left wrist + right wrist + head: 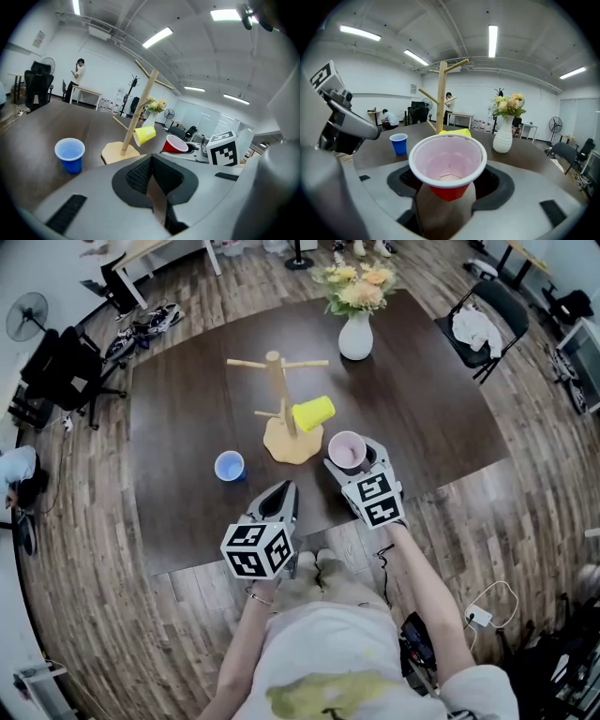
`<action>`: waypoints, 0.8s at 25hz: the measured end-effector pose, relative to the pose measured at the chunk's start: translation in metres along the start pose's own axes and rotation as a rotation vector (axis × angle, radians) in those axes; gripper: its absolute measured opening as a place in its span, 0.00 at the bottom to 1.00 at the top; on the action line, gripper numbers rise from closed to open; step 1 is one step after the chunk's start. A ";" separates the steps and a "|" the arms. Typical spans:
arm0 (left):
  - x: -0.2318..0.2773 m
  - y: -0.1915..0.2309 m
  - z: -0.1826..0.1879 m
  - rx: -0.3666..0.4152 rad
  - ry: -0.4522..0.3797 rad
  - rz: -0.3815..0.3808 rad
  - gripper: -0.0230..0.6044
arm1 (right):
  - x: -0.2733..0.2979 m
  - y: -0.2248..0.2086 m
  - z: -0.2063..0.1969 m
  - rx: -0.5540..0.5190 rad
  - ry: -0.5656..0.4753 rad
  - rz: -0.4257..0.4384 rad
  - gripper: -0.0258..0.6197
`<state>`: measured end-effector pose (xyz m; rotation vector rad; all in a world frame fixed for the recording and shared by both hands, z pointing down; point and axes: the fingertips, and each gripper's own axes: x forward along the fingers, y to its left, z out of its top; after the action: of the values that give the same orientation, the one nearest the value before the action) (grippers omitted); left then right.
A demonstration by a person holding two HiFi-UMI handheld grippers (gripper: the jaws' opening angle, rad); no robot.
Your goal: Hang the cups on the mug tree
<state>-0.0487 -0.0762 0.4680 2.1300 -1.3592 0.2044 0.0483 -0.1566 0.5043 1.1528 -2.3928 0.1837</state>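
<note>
the right gripper (361, 470) is clamped on the red cup (447, 164), which sits mouth up near the base of the mug tree (278, 395). the left gripper (151, 180) has its jaws together with nothing between them. a yellow cup (313, 413) hangs on a lower peg, and a blue cup (230, 466) stands on the table (187, 409). to hang the red cup well, the person should probably tip its mouth toward a free upper peg, slide it well on, and let go only once it rests there.
</note>
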 end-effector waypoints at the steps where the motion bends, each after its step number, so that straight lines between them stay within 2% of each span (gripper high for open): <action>1: -0.001 -0.001 0.003 0.002 -0.011 0.003 0.06 | -0.001 -0.002 0.004 -0.010 -0.006 0.000 0.51; 12: -0.016 -0.015 0.034 0.049 -0.091 0.031 0.06 | -0.013 -0.012 0.052 -0.131 -0.045 0.001 0.51; 20: -0.021 -0.024 0.055 0.067 -0.125 0.022 0.06 | -0.015 -0.021 0.079 -0.204 -0.050 -0.021 0.51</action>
<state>-0.0481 -0.0833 0.4050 2.2166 -1.4664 0.1289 0.0446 -0.1844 0.4257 1.0977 -2.3776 -0.0956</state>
